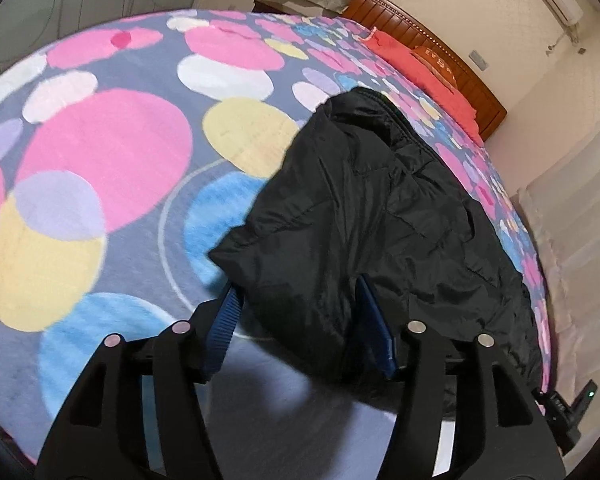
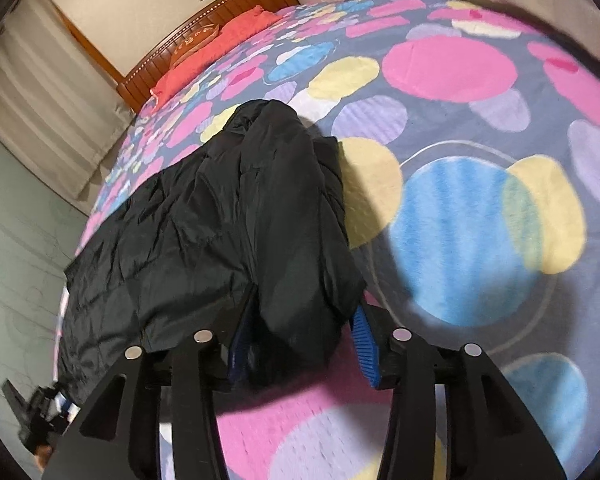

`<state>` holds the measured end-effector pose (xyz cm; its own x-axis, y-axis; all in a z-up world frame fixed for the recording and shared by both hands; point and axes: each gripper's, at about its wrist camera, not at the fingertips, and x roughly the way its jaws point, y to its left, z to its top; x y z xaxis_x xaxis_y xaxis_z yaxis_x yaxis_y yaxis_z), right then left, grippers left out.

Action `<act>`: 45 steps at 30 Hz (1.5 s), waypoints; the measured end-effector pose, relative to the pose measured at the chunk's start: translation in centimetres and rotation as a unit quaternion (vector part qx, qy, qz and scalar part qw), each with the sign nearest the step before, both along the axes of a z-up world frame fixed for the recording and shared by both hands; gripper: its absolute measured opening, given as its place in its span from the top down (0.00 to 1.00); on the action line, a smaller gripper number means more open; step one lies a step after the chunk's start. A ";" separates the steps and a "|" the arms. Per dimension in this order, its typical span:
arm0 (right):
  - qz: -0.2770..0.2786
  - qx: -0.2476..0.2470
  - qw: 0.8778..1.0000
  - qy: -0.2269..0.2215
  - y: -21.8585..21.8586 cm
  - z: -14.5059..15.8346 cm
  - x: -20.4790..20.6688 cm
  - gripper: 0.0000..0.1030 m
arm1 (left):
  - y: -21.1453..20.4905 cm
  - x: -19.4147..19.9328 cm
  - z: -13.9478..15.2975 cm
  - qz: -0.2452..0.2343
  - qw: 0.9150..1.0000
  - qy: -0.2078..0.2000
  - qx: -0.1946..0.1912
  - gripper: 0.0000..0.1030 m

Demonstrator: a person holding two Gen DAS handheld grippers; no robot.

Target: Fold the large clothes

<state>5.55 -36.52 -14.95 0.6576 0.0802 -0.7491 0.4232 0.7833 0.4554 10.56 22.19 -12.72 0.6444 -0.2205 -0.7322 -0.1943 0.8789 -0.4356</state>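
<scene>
A black padded jacket (image 1: 380, 208) lies crumpled on the bed, along the blanket's edge. In the left wrist view a bunched fold of it sits between the blue pads (image 1: 224, 320) of my left gripper (image 1: 296, 286). The jaws stand apart and do not squeeze the fabric. In the right wrist view the same jacket (image 2: 188, 232) runs away to the left, and another fold hangs loosely between the blue pads (image 2: 364, 336) of my right gripper (image 2: 306, 300), which also stands open. Both grippers point down at the bed.
The bed is covered by a grey blanket with big coloured circles (image 1: 100, 152). A red pillow (image 1: 432, 76) lies by the wooden headboard (image 2: 228, 4). Pale curtains (image 2: 48, 100) and tiled floor (image 2: 16, 248) lie beyond the bed's edge.
</scene>
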 end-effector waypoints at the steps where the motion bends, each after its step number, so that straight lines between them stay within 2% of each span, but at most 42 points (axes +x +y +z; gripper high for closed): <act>1: 0.000 -0.009 1.000 0.003 0.2 0.3 -0.4 0.55 | 0.2 -0.2 0.0 0.000 1.000 0.001 0.003 0.42; 6: 0.010 -0.081 0.997 0.013 1.9 2.9 -2.0 0.54 | 1.8 -1.1 0.2 0.004 1.000 0.010 0.004 0.37; 11: 0.044 -0.138 0.989 0.000 5.0 5.2 -1.5 0.46 | 3.0 -2.2 1.5 0.008 1.000 -0.002 0.025 0.36; 13: 0.069 -0.170 0.983 -0.004 7.1 5.7 -0.1 0.46 | 3.3 -2.1 1.9 0.009 0.999 -0.005 0.034 0.35; 20: 0.152 -0.228 0.962 -0.011 14.4 6.1 6.8 0.46 | 3.9 0.6 2.4 -0.005 1.000 0.001 0.030 0.29; 26: 0.154 -0.293 0.943 -0.008 19.0 5.2 11.5 0.46 | 3.2 3.8 2.5 -0.019 0.999 0.006 0.041 0.29; 31: 0.153 -0.293 0.943 0.028 19.6 2.1 13.4 0.46 | 2.1 6.6 2.1 -0.048 0.998 0.013 0.042 0.25; 34: 0.150 -0.294 0.944 0.026 19.7 1.0 13.5 0.46 | 1.3 8.7 1.4 -0.069 0.997 0.021 0.042 0.24; 39: 0.147 -0.305 0.941 0.024 20.2 0.4 13.4 0.45 | 0.0 11.8 -0.1 -0.108 0.992 0.048 0.041 0.23; 43: 0.144 -0.305 0.941 0.024 20.1 0.2 13.7 0.45 | -0.8 13.3 -1.4 -0.140 0.987 0.072 0.025 0.22; 45: 0.143 -0.303 0.942 0.022 20.2 0.2 13.6 0.45 | -0.9 13.8 -1.7 -0.146 0.986 0.076 0.021 0.19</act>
<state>19.20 -16.36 -14.78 0.6409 -0.2025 -0.7405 0.1636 0.9785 -0.1259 24.39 21.28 -14.42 0.4402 -0.3471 -0.8281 0.0088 0.9239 -0.3826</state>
